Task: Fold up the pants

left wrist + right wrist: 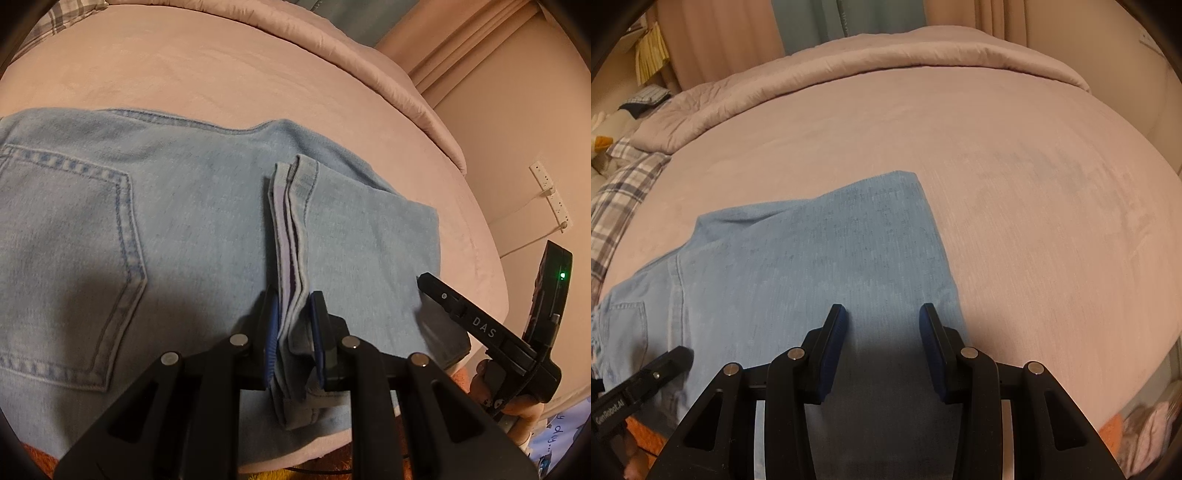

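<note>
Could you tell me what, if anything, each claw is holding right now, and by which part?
The left claw pinches the stacked leg hems of the jeans. The right claw is open over the denim, holding nothing.

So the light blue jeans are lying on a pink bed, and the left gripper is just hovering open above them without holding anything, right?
Not quite. The jeans do lie on the pink bed, but the left gripper is not empty: the left wrist view shows its blue pads clamped on a bunched stack of denim hems.

Light blue denim pants [184,221], pinkish bedspread [1034,221], seemingly blue-grey plaid pillow [617,199].
</note>
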Demonstrator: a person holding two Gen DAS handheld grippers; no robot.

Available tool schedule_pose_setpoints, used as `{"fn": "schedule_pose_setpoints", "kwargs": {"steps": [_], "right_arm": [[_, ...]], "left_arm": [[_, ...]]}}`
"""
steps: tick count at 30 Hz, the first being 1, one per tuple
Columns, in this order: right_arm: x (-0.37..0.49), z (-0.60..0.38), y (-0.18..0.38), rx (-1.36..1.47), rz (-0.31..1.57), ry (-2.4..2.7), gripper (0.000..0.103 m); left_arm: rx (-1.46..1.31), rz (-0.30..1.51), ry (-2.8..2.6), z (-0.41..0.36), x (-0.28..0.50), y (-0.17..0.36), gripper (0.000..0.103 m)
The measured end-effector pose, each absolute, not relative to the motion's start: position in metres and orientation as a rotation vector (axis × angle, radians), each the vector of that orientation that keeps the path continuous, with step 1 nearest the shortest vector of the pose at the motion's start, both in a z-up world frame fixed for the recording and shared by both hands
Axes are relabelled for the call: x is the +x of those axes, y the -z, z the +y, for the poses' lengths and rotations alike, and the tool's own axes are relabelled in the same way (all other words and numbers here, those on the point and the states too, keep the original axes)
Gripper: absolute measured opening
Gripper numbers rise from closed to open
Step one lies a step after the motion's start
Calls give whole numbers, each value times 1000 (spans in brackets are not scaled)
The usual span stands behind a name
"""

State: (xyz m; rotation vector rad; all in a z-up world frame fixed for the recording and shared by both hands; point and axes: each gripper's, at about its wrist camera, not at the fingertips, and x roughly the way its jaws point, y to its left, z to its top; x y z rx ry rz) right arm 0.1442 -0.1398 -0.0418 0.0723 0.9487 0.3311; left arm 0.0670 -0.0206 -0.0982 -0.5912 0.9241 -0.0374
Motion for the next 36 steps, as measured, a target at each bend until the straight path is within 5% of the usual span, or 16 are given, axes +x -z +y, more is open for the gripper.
{"fn": "schedule_pose_setpoints", "kwargs": {"steps": [14,20,25,36], "right_arm": [[127,-150,41,88,998,-369,45],[122,-152,40,97,1019,-400,52],[122,-154,40,121,1027,-412,52],[114,-159,38,162,1037,-430,52]], "left_arm": [[-664,976,45,-16,55,96,23],[-654,999,52,-22,50,91,33],[-623,1019,85,-32,46,85,55],[-570,981,64,-40,35,61,71]]}}
